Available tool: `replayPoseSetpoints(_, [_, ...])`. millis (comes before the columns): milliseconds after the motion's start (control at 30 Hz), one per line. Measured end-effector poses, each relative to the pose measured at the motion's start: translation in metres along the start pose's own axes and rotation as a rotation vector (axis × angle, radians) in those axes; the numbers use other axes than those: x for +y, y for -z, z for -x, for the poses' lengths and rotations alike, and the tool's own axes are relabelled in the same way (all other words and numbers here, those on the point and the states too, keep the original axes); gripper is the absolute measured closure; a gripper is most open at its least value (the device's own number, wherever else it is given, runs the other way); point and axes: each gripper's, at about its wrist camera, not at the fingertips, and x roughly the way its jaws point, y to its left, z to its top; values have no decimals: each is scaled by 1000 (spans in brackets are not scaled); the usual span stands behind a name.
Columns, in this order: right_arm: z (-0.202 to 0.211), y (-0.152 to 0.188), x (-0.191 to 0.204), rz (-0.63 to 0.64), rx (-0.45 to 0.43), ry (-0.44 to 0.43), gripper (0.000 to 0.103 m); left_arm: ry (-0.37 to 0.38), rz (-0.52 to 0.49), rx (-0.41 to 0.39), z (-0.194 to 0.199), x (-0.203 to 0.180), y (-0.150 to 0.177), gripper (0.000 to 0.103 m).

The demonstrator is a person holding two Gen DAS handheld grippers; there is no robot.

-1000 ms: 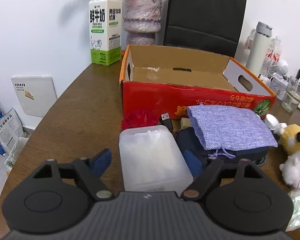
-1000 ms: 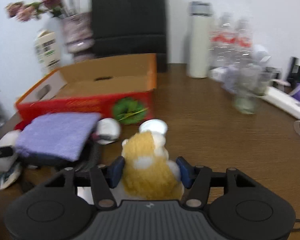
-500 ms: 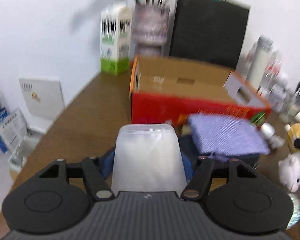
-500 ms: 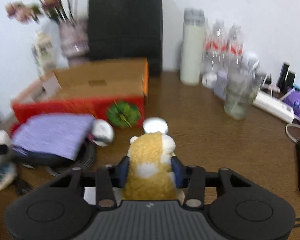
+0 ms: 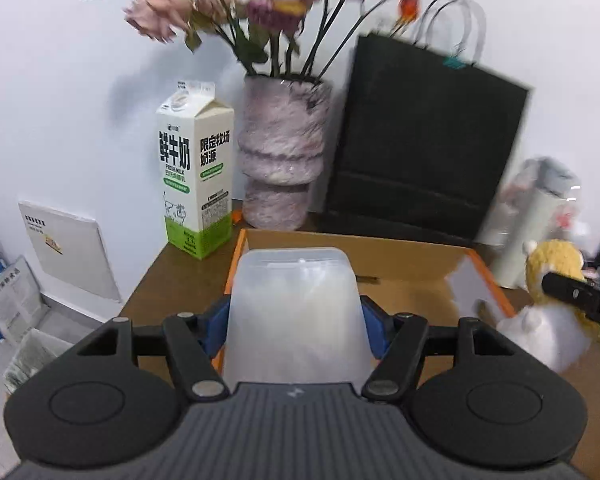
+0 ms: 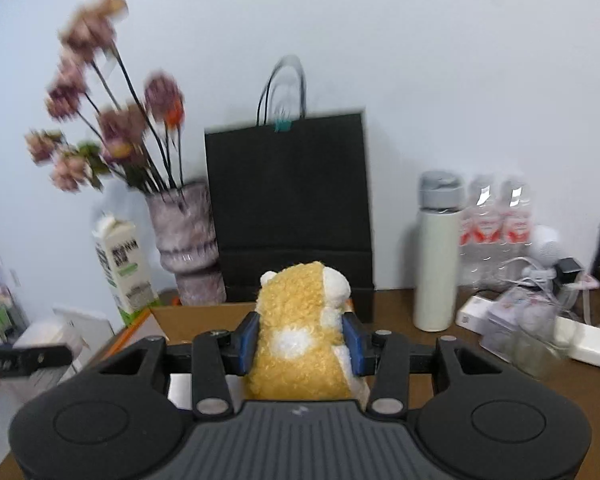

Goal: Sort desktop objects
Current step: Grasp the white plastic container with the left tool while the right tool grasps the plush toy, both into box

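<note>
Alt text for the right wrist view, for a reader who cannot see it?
The right gripper holds a yellow plush toy between its jaws, above a wooden table. Behind stand a black paper bag, flower vase, milk carton and white flask.

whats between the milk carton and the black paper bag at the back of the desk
The pink-grey vase of dried flowers stands between the milk carton and the black paper bag; both wrist views show it.
</note>
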Motion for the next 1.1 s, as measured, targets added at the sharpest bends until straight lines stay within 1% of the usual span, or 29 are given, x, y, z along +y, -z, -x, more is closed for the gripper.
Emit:
replayPoseSetpoints(33, [-21,-2,1,-17,36,-8,60,-8,-7,4,-15,-2,-1,36])
replayPoseSetpoints(100, [-58,-2,3,-32,91,8,61,-54,-21,51,-44,-5,2,36])
replayPoseSetpoints(167, [-83,6,6,-25,136,51,61,-136,-43,159,-71,-7,10,36])
replayPoseSetpoints(200, [-94,12,9,-5,159,72,61,-166,-72,159,-76,-10,12,36])
replayPoseSetpoints(233, [-101,19,13,19,176,92,61,-172,-110,142,-75,-15,15,36])
replayPoseSetpoints(267, [-109,28,16,49,195,114,60,-164,-132,166,-77,-19,18,36])
replayPoseSetpoints(300, [-116,36,20,86,214,143,60,-155,-127,202,-80,-19,21,36])
replayPoseSetpoints(333, [-122,44,24,130,233,175,60,-164,-124,225,-82,-21,25,35])
replayPoseSetpoints(367, [-128,54,28,177,256,216,60,-181,-148,226,-82,-25,28,34])
replayPoseSetpoints(433, [-133,66,28,197,275,256,58,-204,-195,224,-81,-31,34,34])
replayPoseSetpoints(500, [-129,69,27,205,277,255,58,-203,-177,242,-78,-25,37,34])
replayPoseSetpoints(567, [-123,67,29,223,319,255,58,-177,-158,273,-75,-18,38,32])
replayPoseSetpoints(600, [-119,66,29,228,324,250,57,-170,-163,286,-74,-18,39,32])
replayPoseSetpoints(633, [-117,64,30,231,334,241,55,-160,-171,305,-74,-18,39,28])
replayPoseSetpoints(667, [-114,62,29,231,338,228,52,-135,-170,325,-69,-16,39,22])
replayPoseSetpoints(700, [-108,59,30,236,325,214,45,-110,-165,332,-65,-14,38,21])
replayPoseSetpoints(733, [-102,56,31,250,308,203,41,-94,-159,330,-57,-12,35,21])
replayPoseSetpoints(767, [-94,52,33,273,294,204,36,-94,-156,321,-49,-9,30,21])
replayPoseSetpoints(800, [-85,46,36,287,281,208,34,-98,-158,309,-41,-8,25,20])
replayPoseSetpoints(833, [-78,40,39,293,269,212,33,-100,-156,294,-30,-7,19,17])
replayPoseSetpoints(900, [-58,22,41,275,240,203,29,-93,-140,269,-11,-3,6,10])
replayPoseSetpoints(933, [-49,13,41,258,232,190,27,-86,-135,254,-2,-1,0,5])
replayPoseSetpoints(967, [-39,4,41,237,225,174,23,-81,-139,240,7,-1,-4,2])
replayPoseSetpoints(1033, [-18,-10,39,197,204,142,22,-92,-154,209,24,-1,-8,1])
replayPoseSetpoints(1100, [2,-15,38,173,176,123,20,-107,-166,173,39,1,-7,0])
